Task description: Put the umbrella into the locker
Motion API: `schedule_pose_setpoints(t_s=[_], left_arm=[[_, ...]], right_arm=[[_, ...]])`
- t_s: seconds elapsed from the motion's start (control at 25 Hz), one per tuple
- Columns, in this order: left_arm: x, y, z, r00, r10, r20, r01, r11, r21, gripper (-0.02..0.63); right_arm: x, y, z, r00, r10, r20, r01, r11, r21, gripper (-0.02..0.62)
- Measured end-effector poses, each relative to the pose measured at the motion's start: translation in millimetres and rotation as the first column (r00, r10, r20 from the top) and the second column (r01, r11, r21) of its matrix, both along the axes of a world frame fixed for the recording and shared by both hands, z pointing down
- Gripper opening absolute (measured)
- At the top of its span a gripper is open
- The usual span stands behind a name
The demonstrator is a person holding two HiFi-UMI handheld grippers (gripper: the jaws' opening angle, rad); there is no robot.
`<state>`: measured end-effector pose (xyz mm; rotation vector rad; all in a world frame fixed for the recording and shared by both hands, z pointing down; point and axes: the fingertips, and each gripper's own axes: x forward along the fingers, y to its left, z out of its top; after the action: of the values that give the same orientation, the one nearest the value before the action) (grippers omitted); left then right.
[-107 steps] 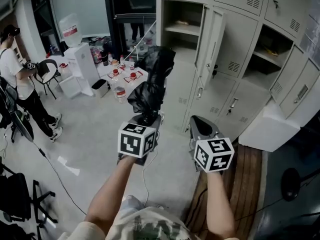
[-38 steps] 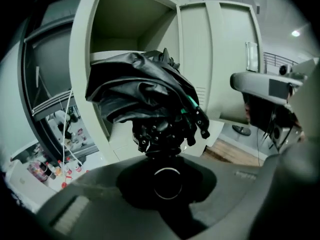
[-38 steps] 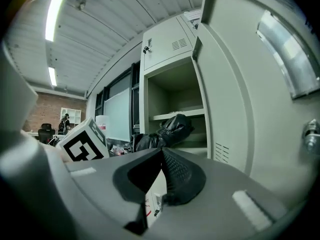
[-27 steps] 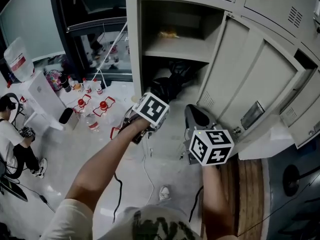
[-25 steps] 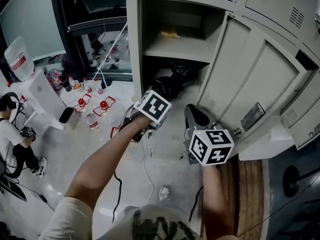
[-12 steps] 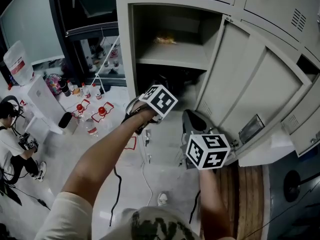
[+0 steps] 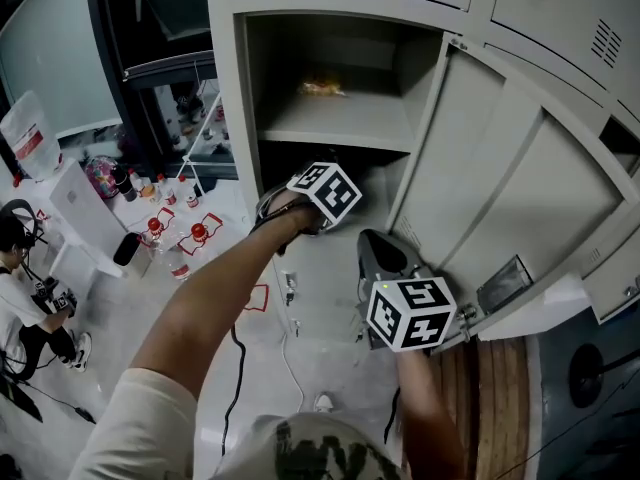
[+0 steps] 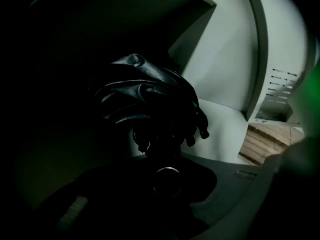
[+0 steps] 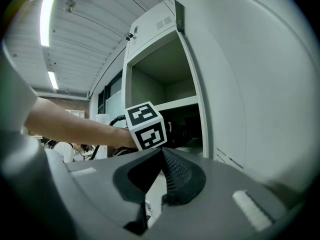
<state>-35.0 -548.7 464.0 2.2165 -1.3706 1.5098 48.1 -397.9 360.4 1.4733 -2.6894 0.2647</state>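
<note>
Where the head view looks down past the person's forearms, the right gripper (image 7: 372,248) sits nearest, just outside the locker (image 7: 226,108) and beside the lower edge of its open door (image 7: 500,188). Its jaws are pressed together at the tips w/ nothing btwn them; in the right gripper view the ribbed pad meets the other jaw at a point.

Further in, the left gripper (image 7: 322,190) reaches into the lower compt, under the shelf (image 7: 340,126). The left gripper view is v. dark, but the jaws pinch the handle end of the umbrella (image 8: 150,101), w/ the round butt of the handle lodged btwn them. The umbrella is black and folded, its canopy bunched, and it is inside that lower compt, pointing toward the back. Whether it rests on the compt floor: can't tell.

On the shelf above, toward the back, lies a small yellowish item (image 7: 322,87), too small to identify.

Well apart, left of the locker, bottles w/ red caps (image 7: 175,233) stand on the floor near a white box (image 7: 72,200). A seated person (image 7: 25,303) is at the far left edge.
</note>
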Motion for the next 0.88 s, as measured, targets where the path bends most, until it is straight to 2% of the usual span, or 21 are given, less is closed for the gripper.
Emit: schedule_pose_setpoints(t_s=[0.32, 0.56, 0.72, 0.88], left_arm=[[-6, -38, 15, 0.994, -0.014, 0.105, 0.014, 1.0, 0.002, 0.077], [-8, -54, 27, 0.99, -0.009, 0.142, 0.012, 1.0, -0.013, 0.08], [-10, -62, 29, 0.99, 0.006, 0.14, -0.001, 0.999, -0.034, 0.08], [-11, -63, 26, 0.996, 0.003, 0.089, 0.003, 0.997, -0.075, 0.078]], right_arm=[[0, -14, 0, 1.0, -0.009, -0.003, 0.009, 1.0, -0.008, -0.012], [-1, -20, 2, 1.0, -0.016, -0.007, 0.016, 1.0, -0.014, -0.012], [-3, -24, 3, 1.0, -0.012, -0.004, 0.012, 1.0, -0.02, -0.012], [-6, -26, 5, 1.0, -0.006, 0.005, 0.006, 1.0, -0.023, -0.012]])
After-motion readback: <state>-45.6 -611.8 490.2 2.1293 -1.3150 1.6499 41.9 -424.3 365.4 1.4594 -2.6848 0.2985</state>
